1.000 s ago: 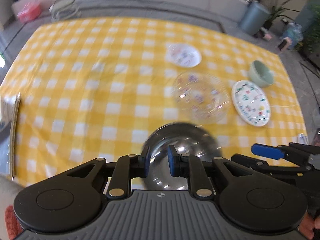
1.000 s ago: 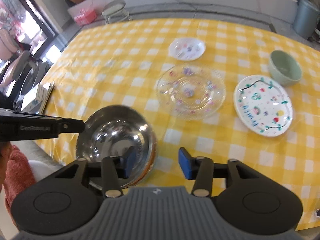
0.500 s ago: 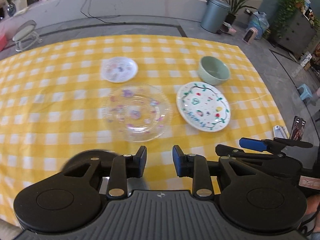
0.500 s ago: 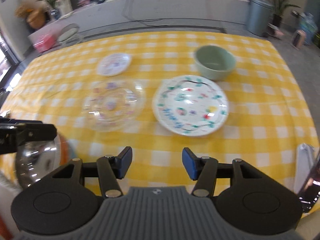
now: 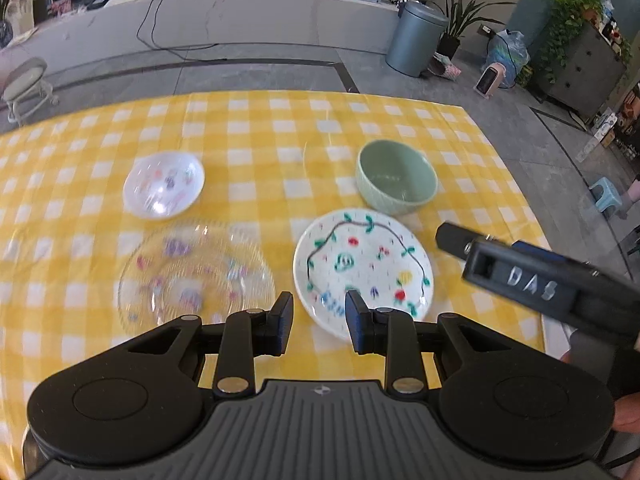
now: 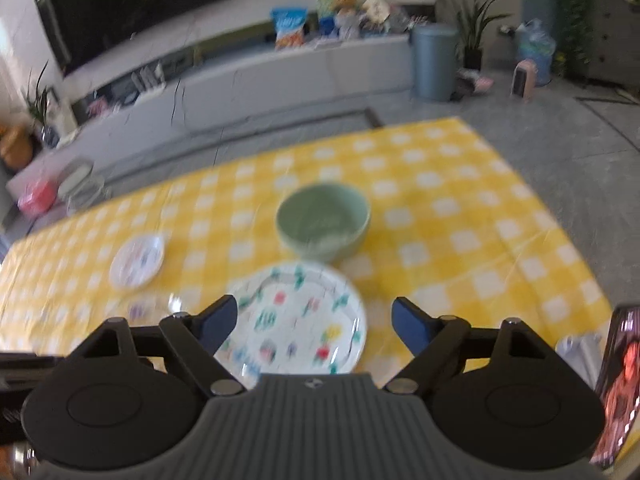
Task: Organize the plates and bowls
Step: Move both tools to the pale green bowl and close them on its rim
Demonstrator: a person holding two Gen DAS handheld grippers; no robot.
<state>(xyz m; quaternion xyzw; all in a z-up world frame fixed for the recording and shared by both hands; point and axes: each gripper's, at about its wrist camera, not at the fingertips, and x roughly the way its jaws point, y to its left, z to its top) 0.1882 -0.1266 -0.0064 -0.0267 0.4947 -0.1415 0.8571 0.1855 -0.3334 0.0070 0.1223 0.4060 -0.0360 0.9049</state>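
On the yellow checked tablecloth (image 5: pixel 280 136) lie a white painted plate (image 5: pixel 362 268), a pale green bowl (image 5: pixel 396 182), a clear glass plate (image 5: pixel 196 276) and a small white dish (image 5: pixel 164 188). My left gripper (image 5: pixel 318 326) hovers over the near edge of the painted plate, open and empty. My right gripper (image 6: pixel 314 326) hangs above the same painted plate (image 6: pixel 298 318), its jaws opening wide with nothing between them. The green bowl (image 6: pixel 323 220) stands just beyond. In the left wrist view the right gripper's body (image 5: pixel 532 280) juts in from the right.
A phone (image 6: pixel 618 384) rests at the table's right edge. Beyond the table are a grey bin (image 5: pixel 416 38), potted plants, a low white counter with snacks and a small stool (image 5: pixel 26 84) at left.
Both grippers swung right, away from the steel bowl, which the left gripper let go and which has left the view. The right jaws spread wider. The painted plate and green bowl now lie ahead.
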